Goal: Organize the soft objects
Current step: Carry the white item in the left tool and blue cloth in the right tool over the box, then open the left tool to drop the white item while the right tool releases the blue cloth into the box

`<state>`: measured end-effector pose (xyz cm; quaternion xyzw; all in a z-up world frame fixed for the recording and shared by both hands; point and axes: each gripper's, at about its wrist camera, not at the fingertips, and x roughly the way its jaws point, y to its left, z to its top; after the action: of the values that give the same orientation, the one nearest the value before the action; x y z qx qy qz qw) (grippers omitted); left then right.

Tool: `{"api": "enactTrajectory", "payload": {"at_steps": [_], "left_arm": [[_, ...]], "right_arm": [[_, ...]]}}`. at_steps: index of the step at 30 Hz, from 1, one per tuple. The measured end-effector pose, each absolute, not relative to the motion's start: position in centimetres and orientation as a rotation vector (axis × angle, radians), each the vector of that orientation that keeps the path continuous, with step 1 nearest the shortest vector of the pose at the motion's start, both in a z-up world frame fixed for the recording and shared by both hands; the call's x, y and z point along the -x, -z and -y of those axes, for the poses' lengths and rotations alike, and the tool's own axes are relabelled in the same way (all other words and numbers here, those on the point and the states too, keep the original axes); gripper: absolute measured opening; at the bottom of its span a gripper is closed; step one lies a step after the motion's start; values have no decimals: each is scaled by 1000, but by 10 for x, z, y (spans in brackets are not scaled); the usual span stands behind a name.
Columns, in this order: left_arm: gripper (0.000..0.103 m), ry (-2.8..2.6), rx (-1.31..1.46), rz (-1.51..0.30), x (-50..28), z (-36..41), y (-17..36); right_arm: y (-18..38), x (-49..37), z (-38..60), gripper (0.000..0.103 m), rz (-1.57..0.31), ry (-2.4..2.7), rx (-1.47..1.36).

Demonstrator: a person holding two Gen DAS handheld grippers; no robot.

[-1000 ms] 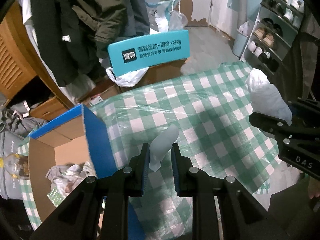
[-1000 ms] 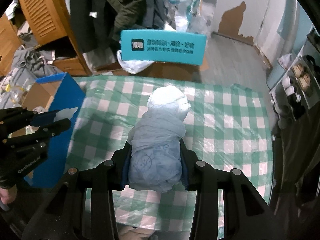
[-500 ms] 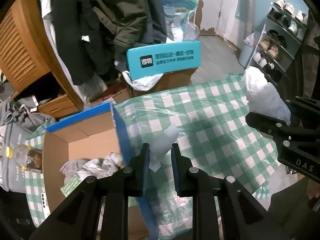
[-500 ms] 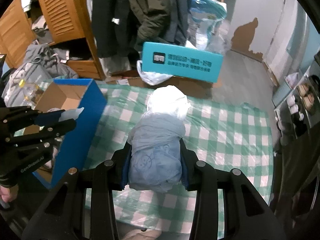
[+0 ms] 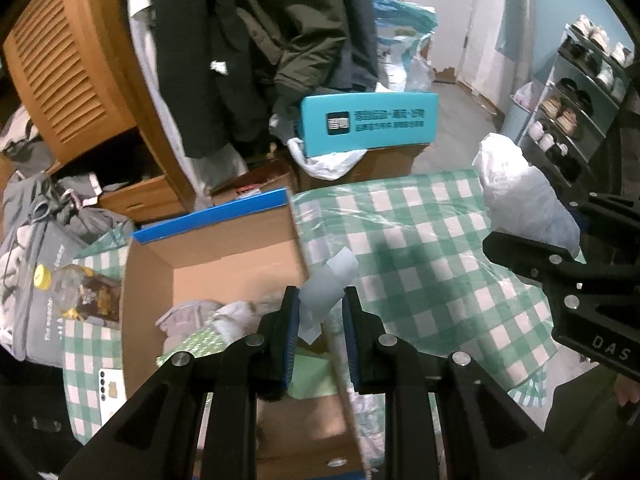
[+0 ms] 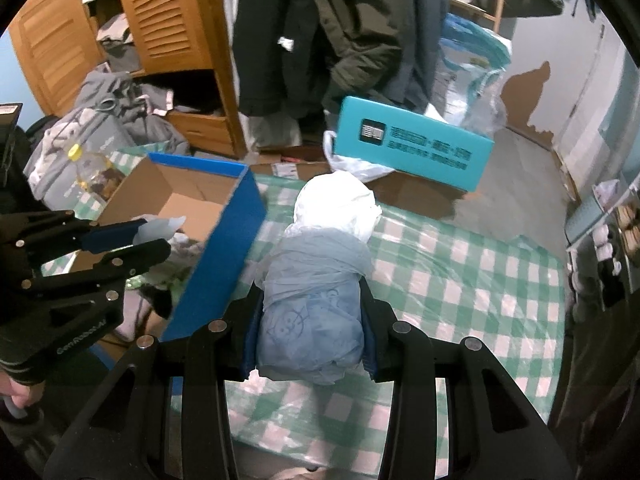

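My left gripper (image 5: 319, 308) is shut on a small pale grey soft pouch (image 5: 326, 282) and holds it over the right wall of the open cardboard box with blue sides (image 5: 224, 258). Soft clothes (image 5: 208, 316) lie in the box. My right gripper (image 6: 308, 320) is shut on a bulky light blue wrapped bundle (image 6: 316, 300) with a white plastic top, held above the green checked tablecloth (image 6: 460, 280). The left gripper (image 6: 132, 240) with its pouch also shows in the right wrist view, over the box (image 6: 224, 256). The bundle (image 5: 520, 196) shows at the right in the left wrist view.
A teal box with print (image 5: 368, 122) stands on cardboard past the table. Dark coats (image 5: 260, 40) hang behind, next to a wooden louvred cabinet (image 5: 68, 76). A bottle with a yellow cap (image 5: 68, 284) stands left of the box. A shoe rack (image 5: 580, 96) is at the right.
My left gripper has carried the pouch left from over the tablecloth to over the box. My right gripper has moved left with the bundle, closer to the box.
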<state>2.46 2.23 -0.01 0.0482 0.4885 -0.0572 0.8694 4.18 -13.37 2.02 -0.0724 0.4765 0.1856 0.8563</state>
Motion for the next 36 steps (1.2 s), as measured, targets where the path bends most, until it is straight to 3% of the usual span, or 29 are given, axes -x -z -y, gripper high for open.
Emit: {"api": "enactTrajectory", "payload": {"at_steps": [36], "left_arm": [[22, -61, 39, -1131, -20, -136, 45]], "right_arm": [[15, -55, -6, 39, -1089, -624, 229]]}}
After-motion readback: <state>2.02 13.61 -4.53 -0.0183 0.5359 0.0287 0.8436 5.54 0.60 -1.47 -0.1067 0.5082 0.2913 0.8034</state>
